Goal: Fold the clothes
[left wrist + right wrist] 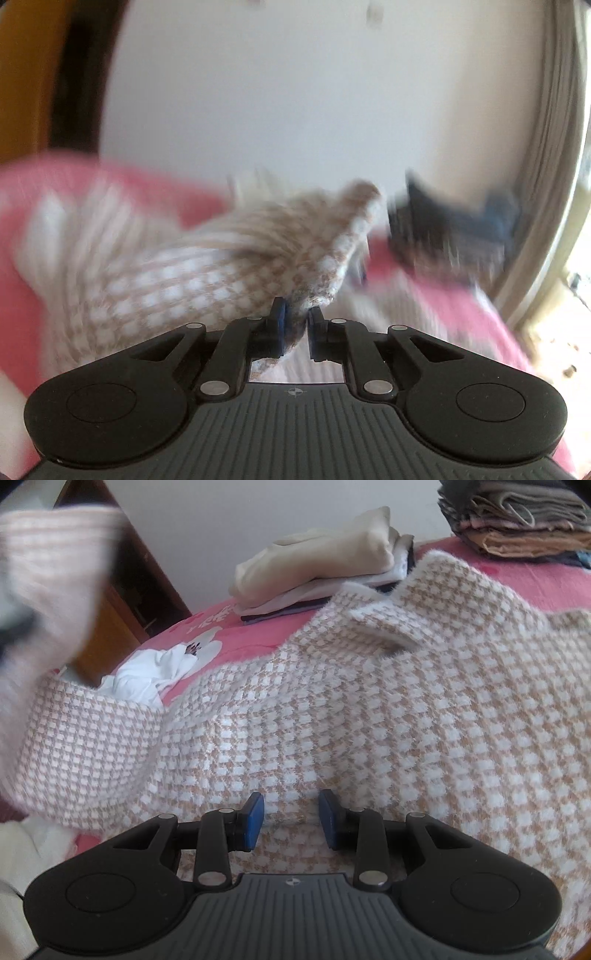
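A beige-and-white houndstooth sweater (pixel 369 720) lies spread over a pink bed cover (pixel 524 579). My right gripper (pixel 291 819) is low over the sweater's near part. Its blue pads (pixel 255 819) stand apart with flat cloth showing between them, so it is open. In the left wrist view, which is blurred, my left gripper (pixel 295 325) is shut on an edge of the sweater (pixel 221 266), and cloth trails away from the pads. In the right wrist view a lifted, blurred part of the sweater (pixel 55 572) hangs at the upper left.
A stack of folded pale clothes (pixel 321 568) sits at the bed's far side, and another folded stack (pixel 517 520) at the far right. A crumpled white garment (pixel 155 672) lies left of the sweater. Brown wooden furniture (pixel 122 602) stands beyond the bed's left edge.
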The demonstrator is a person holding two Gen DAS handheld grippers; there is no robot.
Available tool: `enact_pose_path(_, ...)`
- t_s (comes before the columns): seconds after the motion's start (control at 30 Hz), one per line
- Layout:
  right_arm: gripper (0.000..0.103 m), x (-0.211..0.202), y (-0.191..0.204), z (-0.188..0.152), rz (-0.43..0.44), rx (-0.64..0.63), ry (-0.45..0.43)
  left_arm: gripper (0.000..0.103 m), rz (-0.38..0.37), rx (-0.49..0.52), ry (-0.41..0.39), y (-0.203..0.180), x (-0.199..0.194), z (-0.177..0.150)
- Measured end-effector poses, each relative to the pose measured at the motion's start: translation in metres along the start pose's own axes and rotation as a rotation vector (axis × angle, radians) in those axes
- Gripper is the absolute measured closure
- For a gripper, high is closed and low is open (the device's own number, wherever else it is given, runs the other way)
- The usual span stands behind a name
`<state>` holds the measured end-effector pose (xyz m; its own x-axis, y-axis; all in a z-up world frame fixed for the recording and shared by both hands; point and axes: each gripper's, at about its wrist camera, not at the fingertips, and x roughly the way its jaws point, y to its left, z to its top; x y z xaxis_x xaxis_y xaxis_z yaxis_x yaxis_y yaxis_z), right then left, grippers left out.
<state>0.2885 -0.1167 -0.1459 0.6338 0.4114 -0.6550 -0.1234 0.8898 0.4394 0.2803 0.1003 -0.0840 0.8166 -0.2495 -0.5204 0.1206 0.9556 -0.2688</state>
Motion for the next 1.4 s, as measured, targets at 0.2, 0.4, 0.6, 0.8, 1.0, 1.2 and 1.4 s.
enact_pose_path(0.2,0.068,0.000,-0.004,0.000,0.013,0.017,0.003,0.065,0.000,-0.117,-0.017,0.020,-0.009,-0.043)
enact_pose_path(0.4,0.069,-0.001,-0.014,0.006,0.048,0.047,0.032,0.063,-0.017,0.066,-0.113,0.004,-0.041,-0.071)
enact_pose_path(0.6,0.067,-0.030,-0.047,0.015,0.129,0.289,0.036,0.063,-0.069,0.175,-0.074,-0.013,-0.035,-0.092)
enact_pose_path(0.8,0.064,-0.047,-0.082,0.015,0.203,0.481,0.001,0.063,-0.108,0.212,-0.012,-0.020,-0.010,-0.096)
enact_pose_path(1.0,0.059,-0.019,-0.060,0.036,0.175,0.389,0.093,0.063,-0.097,0.173,0.031,-0.013,0.005,-0.105)
enact_pose_path(1.2,0.061,0.005,-0.044,0.039,0.133,0.399,0.140,0.063,-0.078,0.182,0.034,-0.014,0.007,-0.110)
enact_pose_path(1.4,0.083,0.007,-0.046,0.040,0.131,0.403,0.119,0.063,-0.058,0.205,0.046,-0.018,0.009,-0.112)
